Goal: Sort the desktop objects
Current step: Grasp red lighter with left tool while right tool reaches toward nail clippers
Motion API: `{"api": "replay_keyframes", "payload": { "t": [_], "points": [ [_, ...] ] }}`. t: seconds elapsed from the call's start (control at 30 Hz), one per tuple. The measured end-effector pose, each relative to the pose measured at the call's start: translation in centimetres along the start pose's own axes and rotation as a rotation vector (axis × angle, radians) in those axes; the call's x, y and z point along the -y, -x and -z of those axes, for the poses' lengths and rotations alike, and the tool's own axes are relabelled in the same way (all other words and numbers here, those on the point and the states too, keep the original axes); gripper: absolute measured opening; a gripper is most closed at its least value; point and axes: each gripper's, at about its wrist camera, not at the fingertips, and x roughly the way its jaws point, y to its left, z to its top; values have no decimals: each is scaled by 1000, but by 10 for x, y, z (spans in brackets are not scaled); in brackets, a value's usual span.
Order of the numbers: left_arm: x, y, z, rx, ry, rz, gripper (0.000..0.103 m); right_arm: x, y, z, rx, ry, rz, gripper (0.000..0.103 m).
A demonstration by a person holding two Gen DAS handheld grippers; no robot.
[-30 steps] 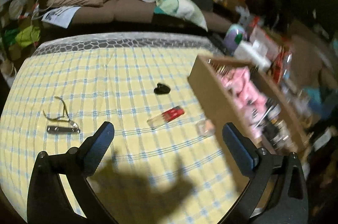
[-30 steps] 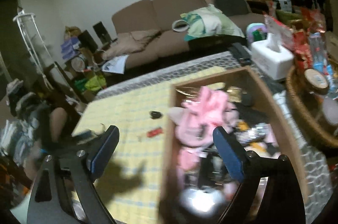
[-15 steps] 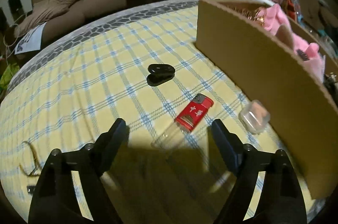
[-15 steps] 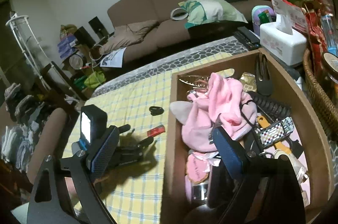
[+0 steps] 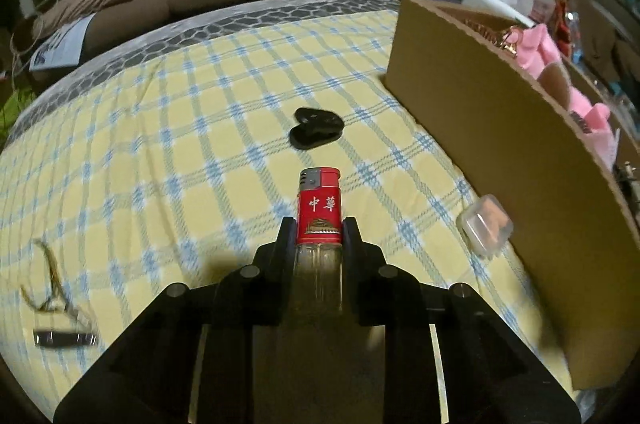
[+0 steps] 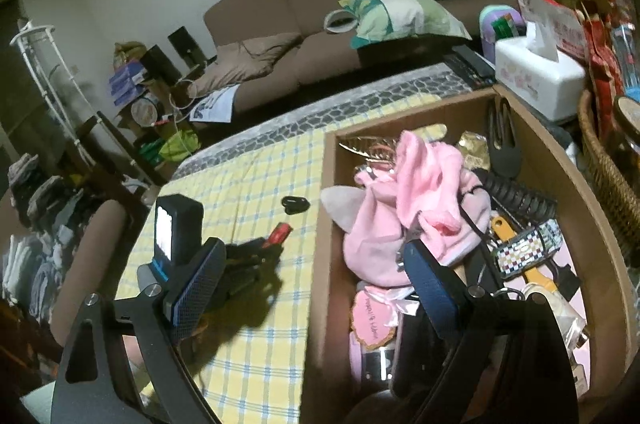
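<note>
a: what changed on the tabletop (image 5: 120, 152) in that last second?

b: the left gripper (image 5: 319, 230), which had hung wide open over the checked cloth, came down and closed its fingers (image 5: 286, 236) on the red lighter (image 5: 320, 212). the clear lower body sat clamped between them, the red cap pointing out toward the far edge.

a: was the lighter off the cloth yet?

b: hard to say. in the right wrist view it (image 6: 279, 234) seemed at or just above the cloth, near the left wall of the cardboard box (image 6: 452, 112).

a: and the right gripper (image 6: 312, 280)?

b: its fingers stood apart, holding nothing, poised over the box's left wall above the pink cloth (image 6: 412, 208).

a: what did that mean for the sorting?

b: one item looked secured and likely bound for the box (image 5: 500, 128). the black clip (image 5: 316, 133), the small clear case (image 5: 485, 225) just beside the box wall, and the nail clipper (image 5: 64, 338) with a loose bit of cord (image 5: 50, 284) near the left edge still waited.
</note>
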Motion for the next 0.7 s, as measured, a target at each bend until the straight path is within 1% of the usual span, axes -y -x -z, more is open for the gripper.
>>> {"api": "replay_keyframes", "payload": {
  "t": [0.17, 0.27, 0.37, 0.43, 0.57, 0.63, 0.7],
  "points": [
    [-19, 46, 25, 28, 70, 25, 21, -23, 2, -6, 11, 51, -40, 93],
    [-40, 85, 47, 50, 133, 29, 21, -45, -9, -15, -12, 106, -57, 92],
    [-63, 121, 67, 81, 204, 13, 21, -75, -27, -24, -48, 198, -54, 90],
    [-82, 145, 79, 94, 245, -25, 21, -99, -46, -29, -82, 236, -99, 90],
    [-114, 181, 101, 143, 324, -81, 21, -139, -87, -24, -138, 291, -131, 90],
    [-132, 195, 112, 171, 377, -90, 21, -156, -110, -17, -169, 309, -153, 89],
    [-146, 201, 122, 185, 425, -87, 21, -171, -131, -7, -198, 335, -154, 87]
  ]
}}
